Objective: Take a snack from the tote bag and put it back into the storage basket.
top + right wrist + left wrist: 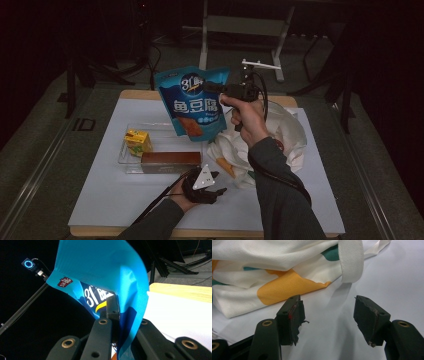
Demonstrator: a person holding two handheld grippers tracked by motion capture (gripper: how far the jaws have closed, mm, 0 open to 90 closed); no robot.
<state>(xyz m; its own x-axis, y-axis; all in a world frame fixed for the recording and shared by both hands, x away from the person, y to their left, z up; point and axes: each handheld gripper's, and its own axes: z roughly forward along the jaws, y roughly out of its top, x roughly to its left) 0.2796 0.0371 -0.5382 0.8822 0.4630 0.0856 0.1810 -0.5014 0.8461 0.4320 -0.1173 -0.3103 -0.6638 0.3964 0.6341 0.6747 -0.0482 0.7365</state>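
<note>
step: blue snack pouch (192, 102) lifted, pinched by right gripper (212, 87) above the table's (100, 200) back edge | left gripper (216, 184) spread, empty, near front edge beside cloth bag (280, 135) | left: probably bagging it; juice carton (138, 141), brown box (170, 161) remain in tray (131, 170)

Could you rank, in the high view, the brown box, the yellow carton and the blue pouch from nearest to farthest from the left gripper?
From the left gripper:
1. Brown box, just up-left of it, at the clear tray's near edge.
2. Yellow carton, farther left in the tray.
3. Blue pouch, held aloft by the right gripper, toward the table's far side.
</note>
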